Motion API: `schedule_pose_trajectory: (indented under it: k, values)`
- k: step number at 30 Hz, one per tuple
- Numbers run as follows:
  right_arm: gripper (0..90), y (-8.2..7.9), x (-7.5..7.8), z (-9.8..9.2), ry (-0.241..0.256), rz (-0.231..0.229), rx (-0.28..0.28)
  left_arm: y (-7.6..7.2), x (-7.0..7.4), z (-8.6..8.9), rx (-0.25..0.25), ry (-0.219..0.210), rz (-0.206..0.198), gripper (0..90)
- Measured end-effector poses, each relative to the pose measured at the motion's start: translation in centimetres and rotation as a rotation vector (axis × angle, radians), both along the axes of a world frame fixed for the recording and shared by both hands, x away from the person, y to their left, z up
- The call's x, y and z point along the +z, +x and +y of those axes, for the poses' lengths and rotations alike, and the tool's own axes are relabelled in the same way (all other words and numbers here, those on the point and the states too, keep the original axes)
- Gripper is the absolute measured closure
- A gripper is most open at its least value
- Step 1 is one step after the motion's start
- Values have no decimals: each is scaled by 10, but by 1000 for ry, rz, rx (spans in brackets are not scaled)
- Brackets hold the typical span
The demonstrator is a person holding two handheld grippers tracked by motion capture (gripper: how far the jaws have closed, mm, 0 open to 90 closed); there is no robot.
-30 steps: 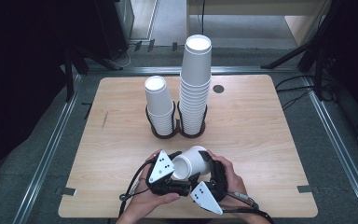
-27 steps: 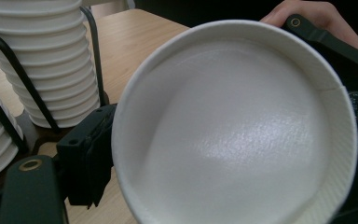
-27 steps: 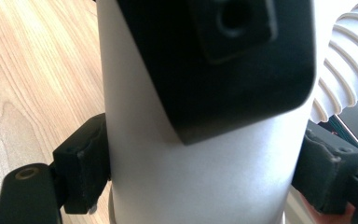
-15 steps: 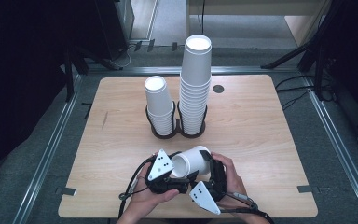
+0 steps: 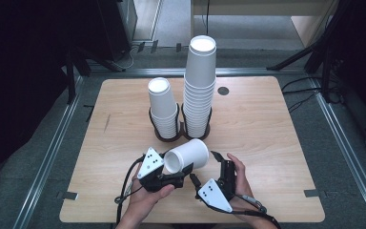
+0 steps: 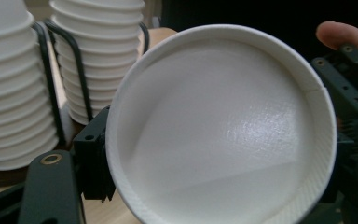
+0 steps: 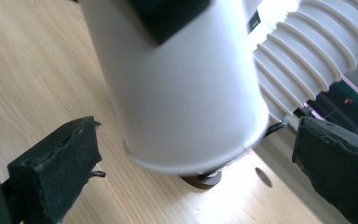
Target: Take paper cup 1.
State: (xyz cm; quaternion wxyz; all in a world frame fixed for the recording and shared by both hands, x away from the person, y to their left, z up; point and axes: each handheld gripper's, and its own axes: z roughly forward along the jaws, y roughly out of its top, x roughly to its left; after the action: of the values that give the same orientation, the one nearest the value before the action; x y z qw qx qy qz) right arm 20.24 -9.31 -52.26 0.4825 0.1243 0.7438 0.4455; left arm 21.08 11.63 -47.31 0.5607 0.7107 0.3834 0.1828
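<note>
The single white paper cup [image 5: 187,155] lies on its side above the near middle of the wooden table [image 5: 267,124], clamped near its open rim by the left gripper [image 5: 183,171]; thin-walled and light, it would probably crush under a hard squeeze, so its stiffer rim or base is the safer hold. The right gripper [image 5: 205,168] sits just right of it, jaws spread wide and empty around its closed base. Beyond stand the short stack of white paper cups [image 5: 162,107] and, to its right, the tall stack [image 5: 199,86], seemingly in black wire holders.

No text, label, brand, number or sign can be read anywhere. The paper cup [image 5: 187,156] and the stacked cups [image 5: 199,86] are plain white, and the surface [image 5: 267,124] carries no markings or writing.
</note>
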Motion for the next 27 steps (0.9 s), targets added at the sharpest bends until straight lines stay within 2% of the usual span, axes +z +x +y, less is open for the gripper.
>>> schedule_pose_trajectory:
  k: [2,3,5,7,8,10,11,12,13,17,21,23,26,27]
  values:
    - [6,1,3,-2,39,27,-6,1,-2,1,-10,-34,-5,217]
    - [6,2,4,-3,53,33,-13,1,-2,1,-10,-34,-5,216]
    - [8,2,6,-5,65,35,-30,2,-5,2,5,-60,-6,215]
    - [9,1,8,-5,62,39,-43,4,-7,5,1,-100,5,215]
    - [9,1,9,-6,66,45,-41,5,-7,7,-6,-107,9,213]
    - [9,1,12,-6,75,53,-45,6,-7,11,29,-113,8,213]
    - [9,1,12,-6,75,53,-45,6,-7,11,29,-113,8,213]
    - [9,-1,14,-7,95,72,-47,8,-8,16,43,-158,6,213]
    - [9,0,16,-7,104,77,-46,9,-7,18,48,-174,9,214]
    - [12,-1,21,-6,149,117,-93,9,-7,23,83,-183,-26,215]
    - [12,-2,27,-3,174,137,-135,9,-7,25,95,-193,-35,217]
    - [30,-4,33,-2,228,160,-142,8,-7,26,94,-186,-68,220]
    - [31,-4,39,-4,299,205,-148,7,-7,24,103,-174,-87,220]
    - [31,-4,39,-4,299,205,-148,7,-7,24,103,-174,-87,219]
